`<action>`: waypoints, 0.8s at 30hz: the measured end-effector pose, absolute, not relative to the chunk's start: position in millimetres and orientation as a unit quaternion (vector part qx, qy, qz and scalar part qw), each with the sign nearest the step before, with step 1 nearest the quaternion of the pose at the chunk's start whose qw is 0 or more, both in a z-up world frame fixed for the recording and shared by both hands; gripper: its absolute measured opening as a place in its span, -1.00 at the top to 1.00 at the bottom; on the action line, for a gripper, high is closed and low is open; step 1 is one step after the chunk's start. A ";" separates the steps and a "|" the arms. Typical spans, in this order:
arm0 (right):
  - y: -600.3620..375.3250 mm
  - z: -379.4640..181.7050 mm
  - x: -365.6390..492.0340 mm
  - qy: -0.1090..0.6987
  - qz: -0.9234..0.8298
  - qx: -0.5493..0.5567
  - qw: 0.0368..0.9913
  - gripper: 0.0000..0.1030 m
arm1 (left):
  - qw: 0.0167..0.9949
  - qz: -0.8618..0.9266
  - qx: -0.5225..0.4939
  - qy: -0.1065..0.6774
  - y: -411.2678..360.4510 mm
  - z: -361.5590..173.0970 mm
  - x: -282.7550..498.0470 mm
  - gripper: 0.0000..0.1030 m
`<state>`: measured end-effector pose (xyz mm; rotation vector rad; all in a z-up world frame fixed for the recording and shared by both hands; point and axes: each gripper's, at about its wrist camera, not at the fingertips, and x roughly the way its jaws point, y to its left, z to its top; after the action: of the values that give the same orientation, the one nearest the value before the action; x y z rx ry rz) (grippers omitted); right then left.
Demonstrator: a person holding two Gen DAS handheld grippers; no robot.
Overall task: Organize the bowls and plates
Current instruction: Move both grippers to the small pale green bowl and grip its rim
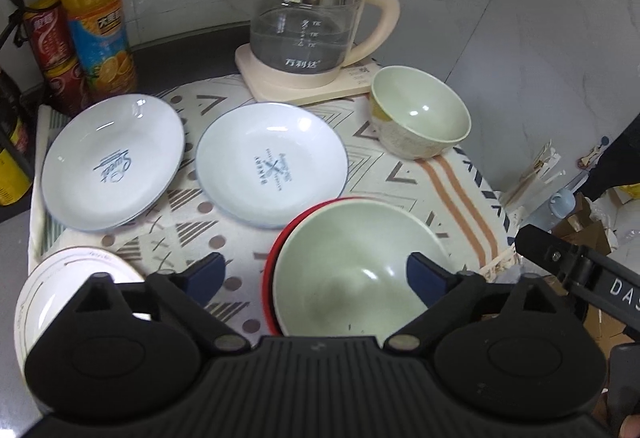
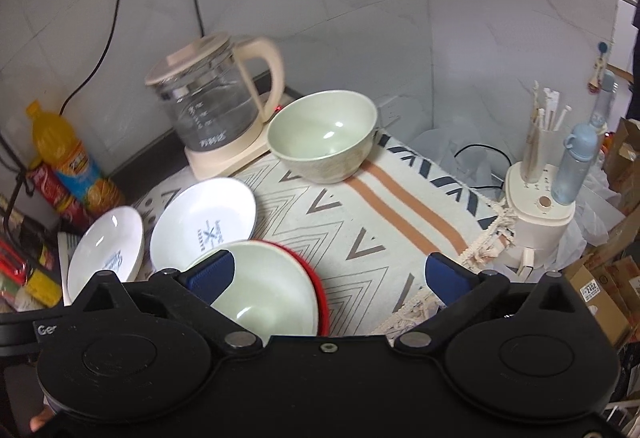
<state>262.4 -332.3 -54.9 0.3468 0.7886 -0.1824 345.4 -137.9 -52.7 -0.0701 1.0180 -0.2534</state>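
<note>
A pale green bowl (image 1: 352, 270) sits nested in a red bowl (image 1: 276, 258) near the front of the patterned cloth (image 1: 400, 173). My left gripper (image 1: 316, 270) hangs open above it, one finger over the bowl's inside and the other over the cloth, touching nothing. My right gripper (image 2: 330, 264) is open too, with the nested green bowl (image 2: 272, 286) under its left finger. A second green bowl (image 1: 420, 113) (image 2: 324, 133) stands alone at the back. Two white plates, "Sweets" (image 1: 112, 161) and "Bakery" (image 1: 272, 161), lie side by side; a third white dish (image 1: 52, 294) is at the near left.
A glass kettle (image 1: 308, 17) on its cream base stands at the back by the wall. An orange drink bottle (image 1: 96, 17) and red cans (image 1: 52, 41) crowd the back left. Off the cloth's right edge are a cream appliance (image 2: 540, 213) holding a blue bottle, and cardboard boxes.
</note>
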 end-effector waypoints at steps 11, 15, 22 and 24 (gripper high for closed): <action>-349.1 -48.8 287.0 0.343 -0.097 0.157 0.921 -0.99 | 0.877 -0.113 -0.040 0.466 -156.9 -41.0 388.8 -0.99; -358.9 -48.4 305.2 0.334 -0.112 0.157 0.923 -0.99 | 0.876 -0.116 -0.047 0.465 -164.4 -39.7 405.2 -0.99; -372.1 -54.0 338.5 0.344 -0.096 0.162 0.920 -0.99 | 0.869 -0.092 -0.049 0.483 -181.1 -46.4 434.0 -0.99; -376.6 -57.0 347.6 0.346 -0.091 0.167 0.919 -0.99 | 0.870 -0.078 -0.049 0.484 -184.6 -48.3 442.4 -0.99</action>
<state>347.6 -376.6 -57.0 0.3434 0.7122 -0.1871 442.4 -184.6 -48.3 -0.1034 1.0131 -0.1632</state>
